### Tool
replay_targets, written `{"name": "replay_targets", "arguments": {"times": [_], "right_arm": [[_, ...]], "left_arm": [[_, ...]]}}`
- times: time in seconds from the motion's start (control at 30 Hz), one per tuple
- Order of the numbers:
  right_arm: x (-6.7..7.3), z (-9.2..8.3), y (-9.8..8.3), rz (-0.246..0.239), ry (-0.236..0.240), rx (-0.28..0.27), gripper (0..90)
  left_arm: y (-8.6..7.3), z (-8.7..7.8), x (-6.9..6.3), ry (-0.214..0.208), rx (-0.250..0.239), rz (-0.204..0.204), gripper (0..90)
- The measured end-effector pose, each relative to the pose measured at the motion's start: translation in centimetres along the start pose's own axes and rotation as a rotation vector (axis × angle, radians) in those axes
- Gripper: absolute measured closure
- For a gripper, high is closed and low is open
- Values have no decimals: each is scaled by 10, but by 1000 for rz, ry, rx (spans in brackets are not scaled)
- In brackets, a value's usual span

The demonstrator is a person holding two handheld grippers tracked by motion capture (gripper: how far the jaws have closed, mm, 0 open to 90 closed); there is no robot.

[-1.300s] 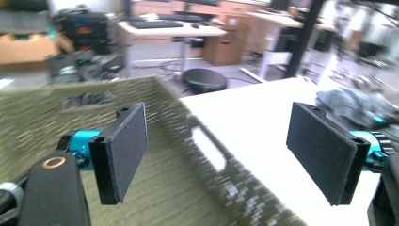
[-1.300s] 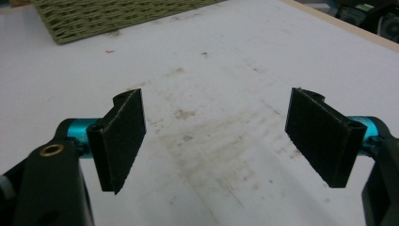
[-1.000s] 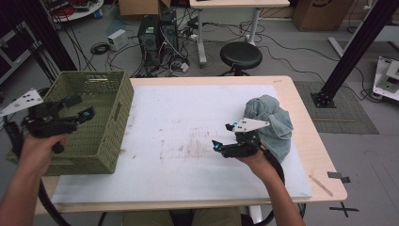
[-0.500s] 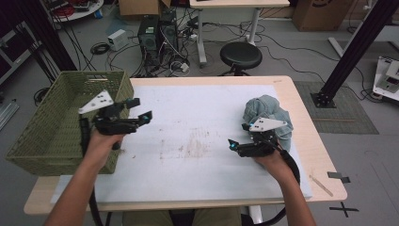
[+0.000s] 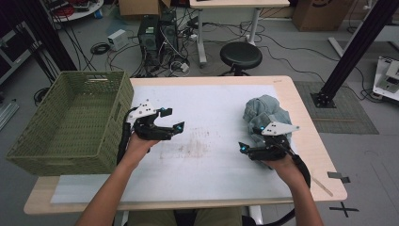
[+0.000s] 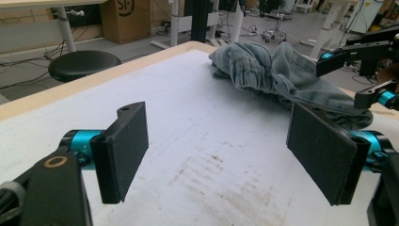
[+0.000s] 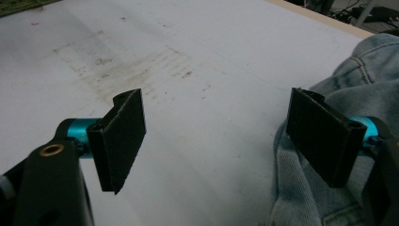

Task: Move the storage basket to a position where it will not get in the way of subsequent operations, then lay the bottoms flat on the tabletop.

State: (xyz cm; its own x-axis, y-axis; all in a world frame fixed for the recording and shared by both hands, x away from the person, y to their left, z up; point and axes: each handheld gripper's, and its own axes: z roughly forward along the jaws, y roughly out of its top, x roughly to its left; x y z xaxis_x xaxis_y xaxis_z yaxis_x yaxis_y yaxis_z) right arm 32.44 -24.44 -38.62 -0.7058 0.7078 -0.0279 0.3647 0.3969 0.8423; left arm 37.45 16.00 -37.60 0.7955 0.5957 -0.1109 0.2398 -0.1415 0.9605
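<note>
Denim jeans (image 5: pixel 266 113) lie bunched at the table's (image 5: pixel 211 89) far right, well apart from the basket (image 5: pixel 70 122). Our right tool (image 5: pixel 243 149), gaping wide, sits just beside them; our left tool (image 5: pixel 173 120), equally wide, points toward them.

The denim garment (image 5: pixel 266 113) is a faded blue-grey pair of jeans, crumpled into a loose rounded heap instead of lying flat. It rests on the white sheet of the surface (image 5: pixel 211 165), at about 3 o'clock from the sheet's middle, close to the right edge. In the left gripper view the heap (image 6: pixel 282 75) shows deep folds and a gathered, elastic-looking band along one edge. In the right gripper view a stitched seam and hem of the cloth (image 7: pixel 357 80) lie at 3 o'clock, draped low on the sheet.
</note>
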Motion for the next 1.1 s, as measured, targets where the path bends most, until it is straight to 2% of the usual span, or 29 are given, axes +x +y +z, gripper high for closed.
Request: {"name": "replay_targets", "arguments": {"times": [0.23,0.33,0.6,0.9,1.1], "right_arm": [[-5,1,-4,20,-10,0,216],[-4,1,-5,18,-1,3,216],[-7,-4,-6,31,-25,-11,216],[-4,4,-5,15,-11,4,216],[-10,-1,-5,23,-41,9,216]], "left_arm": [[-11,-6,7,21,-1,-24,214],[-17,-7,9,23,22,-26,214],[-15,-9,5,22,22,-12,214],[-18,-12,6,31,23,-24,214],[-19,-12,9,34,31,-25,214]]}}
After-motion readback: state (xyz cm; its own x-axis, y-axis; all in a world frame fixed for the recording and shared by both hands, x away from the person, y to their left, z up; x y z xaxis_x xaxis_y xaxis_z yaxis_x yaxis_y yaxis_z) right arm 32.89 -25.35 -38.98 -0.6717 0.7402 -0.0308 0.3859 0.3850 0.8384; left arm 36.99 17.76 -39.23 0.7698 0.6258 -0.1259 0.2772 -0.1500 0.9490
